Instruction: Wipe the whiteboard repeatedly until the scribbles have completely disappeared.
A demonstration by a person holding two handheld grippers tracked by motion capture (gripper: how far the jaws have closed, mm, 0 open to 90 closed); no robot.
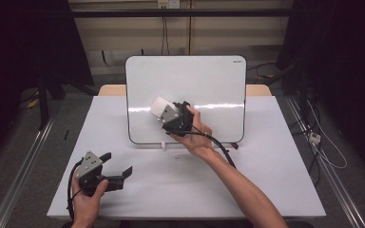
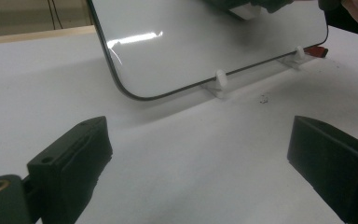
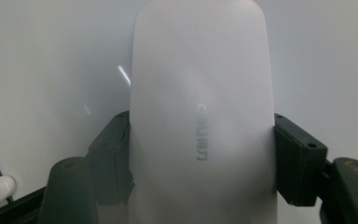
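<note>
Whiteboard [image 1: 209,85]: upright on the table [image 1: 266,190], toward its far edge.
Eraser [image 1: 160,107]: against the whiteboard's face, left of centre.
Left gripper [image 1: 119,164]: front left, before the whiteboard.

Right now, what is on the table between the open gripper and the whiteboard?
Nothing much: in the left gripper view, bare white table stretches from the left gripper to the whiteboard, with just a few tiny dark specks near its stand.

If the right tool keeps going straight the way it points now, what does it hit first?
Most likely the whiteboard. The right tool is shut on a white eraser that leads toward the board's face; whether the eraser already touches it I can't tell.
</note>
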